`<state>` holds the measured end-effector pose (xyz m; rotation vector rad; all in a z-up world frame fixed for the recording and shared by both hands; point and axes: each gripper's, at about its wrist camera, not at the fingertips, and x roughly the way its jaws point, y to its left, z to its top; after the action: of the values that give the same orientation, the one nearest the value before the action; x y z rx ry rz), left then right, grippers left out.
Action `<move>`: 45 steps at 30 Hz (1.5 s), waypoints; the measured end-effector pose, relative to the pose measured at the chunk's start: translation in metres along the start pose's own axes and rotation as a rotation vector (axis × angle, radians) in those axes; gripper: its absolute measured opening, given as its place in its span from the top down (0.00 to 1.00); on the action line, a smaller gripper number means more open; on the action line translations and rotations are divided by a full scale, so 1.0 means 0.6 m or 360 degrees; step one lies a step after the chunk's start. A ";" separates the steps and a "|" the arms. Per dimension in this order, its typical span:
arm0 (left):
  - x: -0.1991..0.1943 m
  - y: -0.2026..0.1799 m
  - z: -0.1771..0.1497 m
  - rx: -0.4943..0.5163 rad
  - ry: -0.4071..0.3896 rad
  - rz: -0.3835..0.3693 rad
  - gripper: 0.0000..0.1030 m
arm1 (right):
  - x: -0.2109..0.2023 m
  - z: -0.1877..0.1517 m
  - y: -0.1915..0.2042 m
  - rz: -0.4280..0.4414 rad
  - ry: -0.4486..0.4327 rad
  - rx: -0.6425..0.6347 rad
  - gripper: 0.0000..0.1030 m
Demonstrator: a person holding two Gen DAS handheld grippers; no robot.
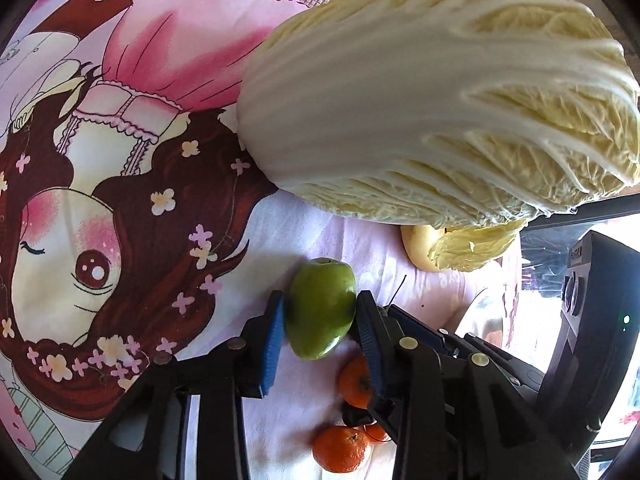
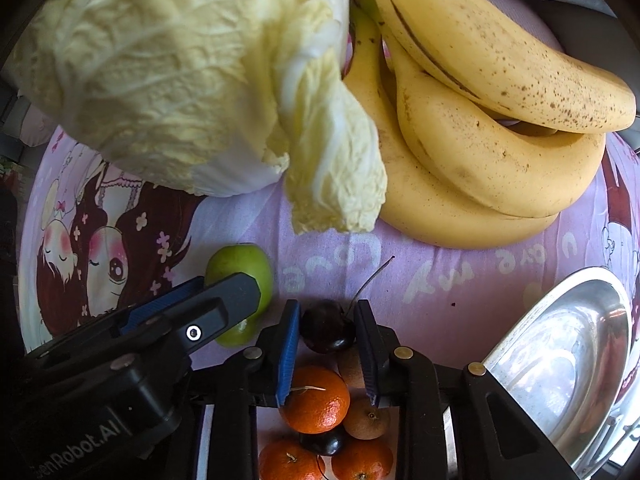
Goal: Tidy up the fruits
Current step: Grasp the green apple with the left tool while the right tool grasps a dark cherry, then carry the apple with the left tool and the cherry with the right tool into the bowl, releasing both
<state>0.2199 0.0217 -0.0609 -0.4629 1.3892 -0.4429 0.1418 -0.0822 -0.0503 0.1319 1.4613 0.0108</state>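
A green fruit [image 1: 322, 308] is squeezed by the tilted left claw [image 1: 320, 320]. A dark cherry [image 2: 327, 326] is pinched by the right claw [image 2: 327, 334], pointed straight down.

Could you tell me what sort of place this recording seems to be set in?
Probably a home, perhaps a bed or sofa: the produce lies on a printed cartoon bedsheet, with napa cabbage, bananas and a metal bowl set on it.
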 end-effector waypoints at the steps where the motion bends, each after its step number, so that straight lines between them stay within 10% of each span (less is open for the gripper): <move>1: -0.002 -0.001 -0.002 0.0001 -0.0007 0.0015 0.64 | 0.000 -0.001 0.003 0.0000 -0.0003 0.0000 0.71; 20: -0.070 0.026 -0.066 -0.0090 -0.0069 0.0170 0.64 | -0.062 -0.099 0.024 0.0132 -0.0278 0.0124 0.72; 33: -0.120 -0.002 -0.113 -0.0020 -0.0092 0.0212 0.64 | -0.126 -0.158 -0.070 0.0277 -0.0419 0.0336 0.72; 45: -0.104 -0.154 -0.183 0.0359 -0.0017 0.0191 0.64 | -0.165 -0.188 -0.242 0.0189 -0.0478 0.0649 0.72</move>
<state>0.1006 -0.0263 0.0283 -0.1970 1.3303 -0.4914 0.0083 -0.2260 0.0221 0.5308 1.1386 -0.2039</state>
